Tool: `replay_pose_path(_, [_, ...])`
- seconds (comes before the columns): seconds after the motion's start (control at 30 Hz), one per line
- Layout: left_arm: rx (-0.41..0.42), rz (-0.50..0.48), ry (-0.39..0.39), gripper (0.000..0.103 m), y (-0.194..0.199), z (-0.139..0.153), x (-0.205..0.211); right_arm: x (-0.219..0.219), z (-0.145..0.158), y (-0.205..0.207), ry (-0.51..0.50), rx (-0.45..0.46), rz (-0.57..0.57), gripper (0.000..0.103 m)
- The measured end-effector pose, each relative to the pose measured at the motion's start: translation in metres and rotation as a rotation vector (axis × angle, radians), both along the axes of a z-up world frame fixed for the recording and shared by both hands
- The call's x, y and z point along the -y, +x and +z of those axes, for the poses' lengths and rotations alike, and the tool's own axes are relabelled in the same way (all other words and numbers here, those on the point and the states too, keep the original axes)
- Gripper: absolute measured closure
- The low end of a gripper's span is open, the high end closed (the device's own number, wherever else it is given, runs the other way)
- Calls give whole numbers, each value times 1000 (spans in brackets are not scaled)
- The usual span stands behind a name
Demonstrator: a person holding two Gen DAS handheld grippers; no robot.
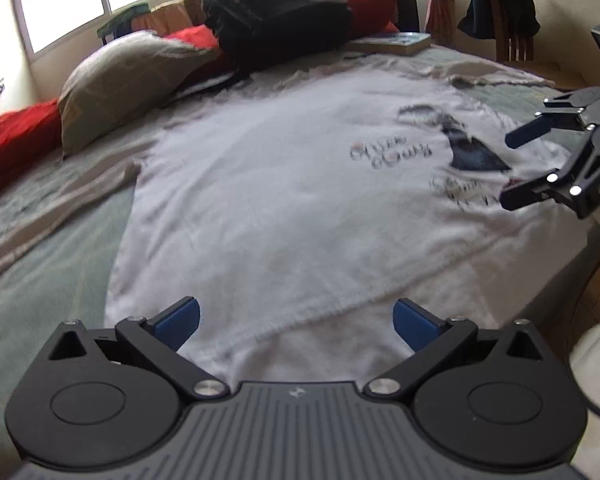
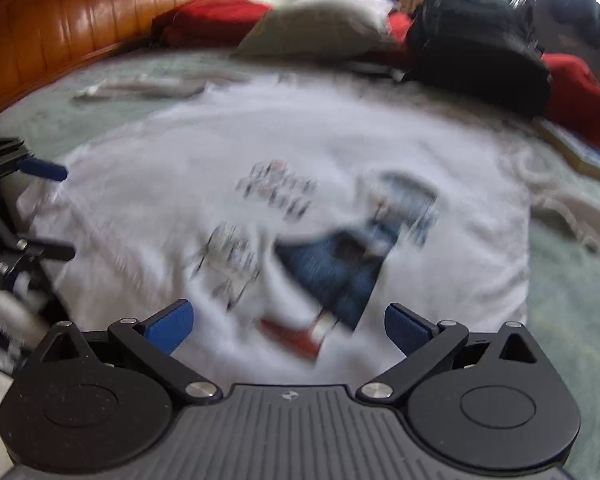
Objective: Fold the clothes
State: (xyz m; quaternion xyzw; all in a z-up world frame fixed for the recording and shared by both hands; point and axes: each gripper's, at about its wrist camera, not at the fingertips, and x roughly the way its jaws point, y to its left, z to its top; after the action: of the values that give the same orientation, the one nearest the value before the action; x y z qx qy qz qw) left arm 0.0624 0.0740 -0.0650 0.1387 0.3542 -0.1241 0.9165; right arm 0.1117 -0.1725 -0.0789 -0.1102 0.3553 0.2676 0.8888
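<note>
No fold made yet: white T-shirt (image 1: 300,200) lay spread flat, print up, on bed (image 1: 40,280). Left gripper (image 1: 296,322) hovered at near hem, jaws spread, empty. Right gripper (image 2: 288,326) hovered over print, jaws spread, empty. All folding remained, judging by flat cloth.

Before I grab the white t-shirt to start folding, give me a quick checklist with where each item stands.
1. White t-shirt spread flat on the bed, print up: ok.
2. Left claw open and holding nothing: ok.
3. Right claw open and holding nothing: ok.
4. Shirt free of other things: cannot tell; the black backpack sits at its far edge, and contact is unclear.
5. Near hem within the left claw's span: ok, it lies just ahead of the blue pads.
6. Sharp view for aiming the right claw: not ok, the right wrist view is motion-blurred.
</note>
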Motion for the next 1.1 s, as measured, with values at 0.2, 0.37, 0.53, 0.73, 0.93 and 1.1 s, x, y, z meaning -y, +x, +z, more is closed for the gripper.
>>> replay_pose_path(0.2, [16,-4,-35,1,43,10,8,-1,9,52,75,10,-21,0])
replay_pose_path(0.37, [-59,31,-83,1,51,-19,-1,20,-12,79,103,-65,-105,0])
replay_pose_path(0.53, [-76,39,-80,1,45,-16,-9,59,-7,71,88,-83,-241,0])
replay_pose_path(0.73, [-40,22,-61,1,65,-4,2,36,9,103,203,-93,-208,0])
replay_pose_path(0.93, [-75,55,-122,1,65,-19,-11,22,-1,130,191,-140,-231,0])
replay_pose_path(1.1, [-82,90,-139,1,57,-15,-28,57,-6,131,97,-138,-381,0])
